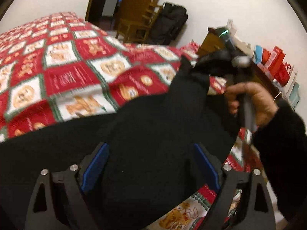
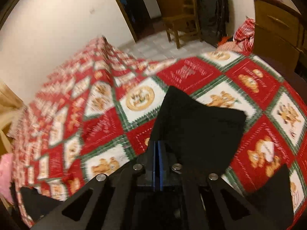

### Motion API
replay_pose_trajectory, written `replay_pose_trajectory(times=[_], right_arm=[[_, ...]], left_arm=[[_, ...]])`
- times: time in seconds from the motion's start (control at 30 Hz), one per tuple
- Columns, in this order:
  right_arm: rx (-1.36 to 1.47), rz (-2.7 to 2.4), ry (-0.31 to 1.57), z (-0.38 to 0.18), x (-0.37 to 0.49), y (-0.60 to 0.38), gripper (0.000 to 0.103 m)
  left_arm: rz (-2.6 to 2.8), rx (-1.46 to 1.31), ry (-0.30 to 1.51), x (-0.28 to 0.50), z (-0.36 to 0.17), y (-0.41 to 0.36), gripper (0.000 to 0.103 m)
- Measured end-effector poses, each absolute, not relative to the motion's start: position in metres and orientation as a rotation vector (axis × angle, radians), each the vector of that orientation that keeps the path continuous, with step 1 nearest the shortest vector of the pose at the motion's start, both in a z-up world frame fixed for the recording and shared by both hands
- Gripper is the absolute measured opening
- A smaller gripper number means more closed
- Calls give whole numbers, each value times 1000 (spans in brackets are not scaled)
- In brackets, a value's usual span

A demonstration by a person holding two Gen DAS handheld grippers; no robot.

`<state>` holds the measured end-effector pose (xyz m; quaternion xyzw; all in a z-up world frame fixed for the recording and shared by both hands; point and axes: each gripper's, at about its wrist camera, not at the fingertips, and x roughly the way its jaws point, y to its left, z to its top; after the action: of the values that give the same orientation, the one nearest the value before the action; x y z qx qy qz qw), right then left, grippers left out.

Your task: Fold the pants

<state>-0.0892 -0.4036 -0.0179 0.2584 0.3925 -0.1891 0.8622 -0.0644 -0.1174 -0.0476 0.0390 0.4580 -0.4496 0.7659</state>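
Black pants [image 1: 153, 122] lie across a red, white and green patchwork bedspread [image 1: 67, 72]. My left gripper [image 1: 151, 164] hovers over them, open, its blue pads wide apart and the cloth spread between and below them. At the upper right a hand [image 1: 255, 101] holds my right gripper [image 1: 199, 65], which lifts a peak of the black cloth. In the right wrist view my right gripper [image 2: 157, 147] is shut on an edge of the pants [image 2: 201, 124], and the fabric fans out from its tips over the bedspread [image 2: 191, 71].
Beyond the bed stand a wooden chair [image 2: 180, 23] and a black bag [image 2: 211, 9] by a doorway. A wooden dresser [image 2: 278, 23] is at the right. Red boxes [image 1: 276, 63] crowd a shelf. Something pink [image 2: 4, 172] sits at the left edge.
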Motion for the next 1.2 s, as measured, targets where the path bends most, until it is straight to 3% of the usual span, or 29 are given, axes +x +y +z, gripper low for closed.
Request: replay_pose_trajectory(times=[0.1, 0.27, 0.47, 0.7, 0.8, 1.0, 1.07, 1.13, 1.2], right_arm=[[568, -375, 717, 5, -127, -403, 2], [651, -410, 579, 20, -206, -405, 2], [771, -447, 504, -2, -287, -407, 2], [869, -510, 543, -42, -325, -409, 2], [881, -551, 551, -44, -343, -414, 3], [651, -634, 541, -2, -348, -401, 3], [595, -630, 549, 10, -334, -401, 3], [546, -586, 575, 16, -312, -398, 3], [522, -527, 624, 13, -284, -394, 3]], left_arm=[[-990, 105, 959, -71, -47, -120, 87], [-1029, 128, 936, -78, -42, -120, 61], [-1089, 156, 900, -91, -36, -117, 47], [-1105, 242, 863, -109, -36, -119, 47], [-1116, 248, 905, -110, -39, -118, 55], [-1124, 280, 845, -115, -23, -106, 58], [-1101, 271, 795, -113, -12, -102, 73], [-1053, 241, 736, -105, 1, -100, 80], [-1009, 223, 708, -95, 6, -101, 80]])
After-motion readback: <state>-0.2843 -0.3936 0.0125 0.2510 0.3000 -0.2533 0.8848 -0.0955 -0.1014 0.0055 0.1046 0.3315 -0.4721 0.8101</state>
